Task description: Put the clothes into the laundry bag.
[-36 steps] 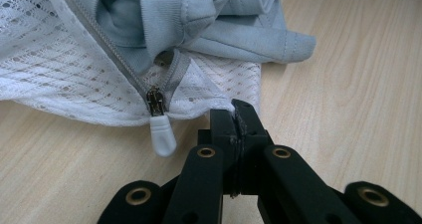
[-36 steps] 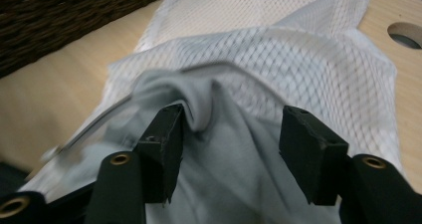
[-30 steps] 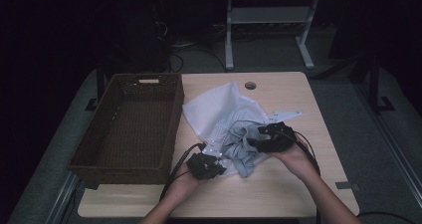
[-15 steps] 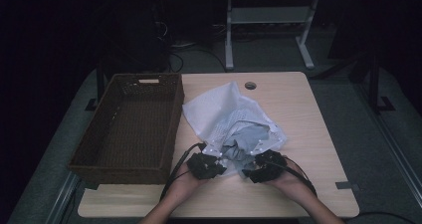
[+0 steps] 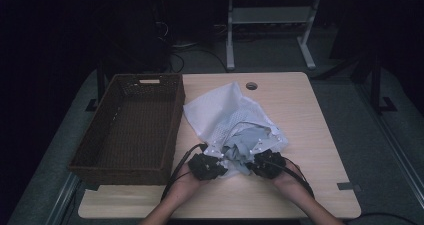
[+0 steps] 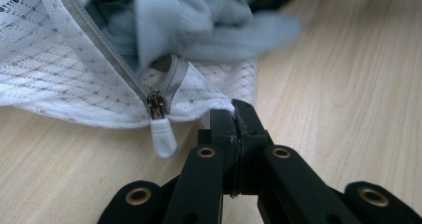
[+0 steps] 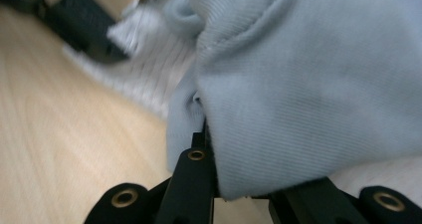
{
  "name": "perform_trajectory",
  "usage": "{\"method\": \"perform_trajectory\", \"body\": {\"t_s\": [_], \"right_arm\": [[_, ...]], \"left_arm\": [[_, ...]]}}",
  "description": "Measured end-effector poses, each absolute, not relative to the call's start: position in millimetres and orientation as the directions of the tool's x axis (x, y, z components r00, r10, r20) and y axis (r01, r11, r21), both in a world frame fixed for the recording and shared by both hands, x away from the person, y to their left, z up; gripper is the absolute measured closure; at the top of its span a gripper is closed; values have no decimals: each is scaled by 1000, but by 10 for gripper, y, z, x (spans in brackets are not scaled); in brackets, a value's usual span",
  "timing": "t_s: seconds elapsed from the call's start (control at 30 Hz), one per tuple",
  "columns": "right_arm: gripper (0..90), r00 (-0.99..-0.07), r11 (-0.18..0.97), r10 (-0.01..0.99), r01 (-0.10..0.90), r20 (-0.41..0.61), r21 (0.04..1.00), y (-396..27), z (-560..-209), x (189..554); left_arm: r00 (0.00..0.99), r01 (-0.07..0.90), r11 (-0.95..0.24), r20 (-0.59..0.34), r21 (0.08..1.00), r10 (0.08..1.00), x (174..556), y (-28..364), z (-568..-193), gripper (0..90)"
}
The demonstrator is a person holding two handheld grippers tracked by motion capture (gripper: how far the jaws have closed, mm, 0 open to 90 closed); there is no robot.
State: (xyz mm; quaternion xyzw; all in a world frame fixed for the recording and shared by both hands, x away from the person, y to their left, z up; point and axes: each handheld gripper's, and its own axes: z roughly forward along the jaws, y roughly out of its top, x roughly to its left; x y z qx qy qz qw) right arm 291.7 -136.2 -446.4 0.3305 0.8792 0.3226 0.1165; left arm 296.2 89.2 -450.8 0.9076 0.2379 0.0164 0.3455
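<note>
Mesh laundry bag (image 5: 220, 116) lies on the worktop (image 5: 300, 120) beside the wicker basket (image 5: 131, 127). Left gripper (image 6: 234, 120) pinches its corner; right gripper (image 7: 205, 134) clamps the blue garment (image 7: 308, 74). Hold the mesh steady and pull the garment slowly, clear of the zipper (image 6: 157, 104).

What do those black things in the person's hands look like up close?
Each gripper, left and right, is a chunky matte-black tool with a black cable trailing from it. Its two flat black jaws are jointed with brass-coloured rivets. The person's forearms are bare, with no sleeves.
</note>
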Motion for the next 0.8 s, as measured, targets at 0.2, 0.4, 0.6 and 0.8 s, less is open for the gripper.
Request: {"method": "perform_trajectory", "body": {"t_s": [0.2, 0.4, 0.6, 0.8], "right_arm": [[838, -726, 516, 687, 496, 9, 699, -1286, -4367, 3097], [838, -703, 516, 710, 494, -28, 699, -1132, -4395, 3306], [839, -670, 513, 740, 506, -58, 693, -1022, -4441, 3549], [838, -625, 483, 777, 520, -71, 704, -935, -4489, 3751]], "left_arm": [[893, 412, -664, -132, 624, 430, 2952, 876, -4519, 891], [899, 403, -676, -131, 617, 417, 2940, 856, -4521, 892], [902, 403, -676, -142, 617, 408, 2938, 855, -4519, 894], [894, 413, -665, -140, 622, 425, 2962, 894, -4511, 894]]}}
